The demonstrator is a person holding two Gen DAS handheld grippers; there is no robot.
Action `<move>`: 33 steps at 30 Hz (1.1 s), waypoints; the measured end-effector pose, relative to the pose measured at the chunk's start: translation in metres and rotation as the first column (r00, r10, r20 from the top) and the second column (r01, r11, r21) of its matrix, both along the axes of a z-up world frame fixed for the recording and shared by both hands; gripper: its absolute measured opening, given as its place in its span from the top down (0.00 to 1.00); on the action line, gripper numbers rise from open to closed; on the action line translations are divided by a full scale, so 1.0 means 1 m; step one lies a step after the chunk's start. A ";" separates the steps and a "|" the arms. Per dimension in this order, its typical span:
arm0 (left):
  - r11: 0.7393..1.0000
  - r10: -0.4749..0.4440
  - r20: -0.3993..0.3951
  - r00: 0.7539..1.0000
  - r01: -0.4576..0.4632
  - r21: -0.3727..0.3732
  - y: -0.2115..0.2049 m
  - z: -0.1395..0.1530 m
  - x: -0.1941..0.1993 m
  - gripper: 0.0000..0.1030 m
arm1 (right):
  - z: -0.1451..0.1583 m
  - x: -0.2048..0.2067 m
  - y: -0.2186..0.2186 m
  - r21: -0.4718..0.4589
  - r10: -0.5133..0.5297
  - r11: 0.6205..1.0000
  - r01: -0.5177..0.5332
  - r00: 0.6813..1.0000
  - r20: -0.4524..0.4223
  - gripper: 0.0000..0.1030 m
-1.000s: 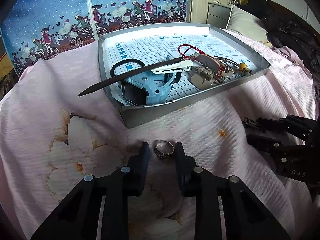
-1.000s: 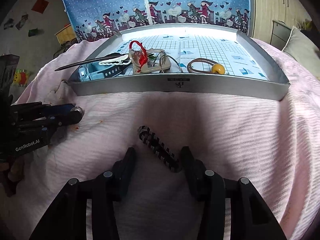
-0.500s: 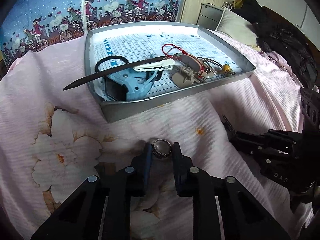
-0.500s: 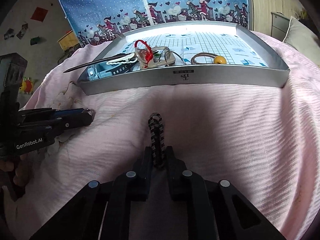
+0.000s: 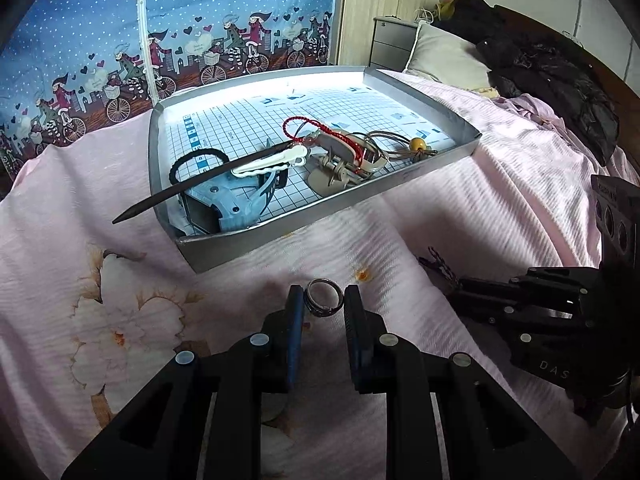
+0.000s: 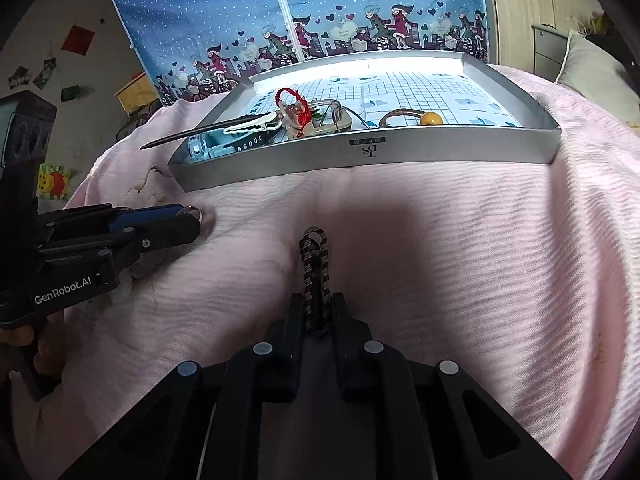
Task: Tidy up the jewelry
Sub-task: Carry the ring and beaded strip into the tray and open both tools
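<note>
Pink bedding with big flowers covered the bed; on it, a small silver metal ring sat pinched between the tips of the left gripper; the right gripper squeezed a black-and-white braided cord loop; beyond both lay a shallow silver tray holding a red cord, a white clip and a long dark stick.

ring: silver band, pinched between left gripper fingers above the bed
braided band: black-and-white, folded, clamped lengthwise
</note>
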State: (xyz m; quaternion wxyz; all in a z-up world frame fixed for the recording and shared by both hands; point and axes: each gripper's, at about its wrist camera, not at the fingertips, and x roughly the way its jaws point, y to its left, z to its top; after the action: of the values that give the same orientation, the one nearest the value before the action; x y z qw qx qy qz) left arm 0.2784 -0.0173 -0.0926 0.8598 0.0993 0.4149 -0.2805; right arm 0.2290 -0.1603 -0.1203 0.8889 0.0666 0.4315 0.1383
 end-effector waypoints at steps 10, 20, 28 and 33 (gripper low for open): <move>0.997 0.033 0.072 0.997 -0.028 -0.070 0.007 0.013 -0.001 0.84 | 0.012 -0.007 -0.003 0.011 -0.019 1.000 0.018 0.998 0.060 0.88; 0.952 0.103 0.125 0.987 -0.062 -0.301 0.013 0.055 0.017 0.84 | 0.050 0.001 -0.017 0.046 -0.072 0.997 0.065 0.983 0.168 0.88; 0.968 0.095 0.058 0.994 -0.078 -0.238 -0.020 0.039 0.054 0.84 | 0.069 0.053 -0.043 -0.013 -0.150 0.988 0.153 0.980 0.131 0.88; 0.959 0.124 0.012 0.992 -0.117 -0.260 -0.012 0.026 0.070 0.84 | 0.060 0.089 -0.054 -0.041 -0.183 0.982 0.186 0.981 0.067 0.88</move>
State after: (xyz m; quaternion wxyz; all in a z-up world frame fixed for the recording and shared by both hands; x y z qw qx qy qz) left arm 0.3481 -0.0293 -0.0668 0.8866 -0.0352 0.3680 -0.2780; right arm 0.3179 -0.2146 -0.0601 0.9125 0.0807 0.3983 0.0472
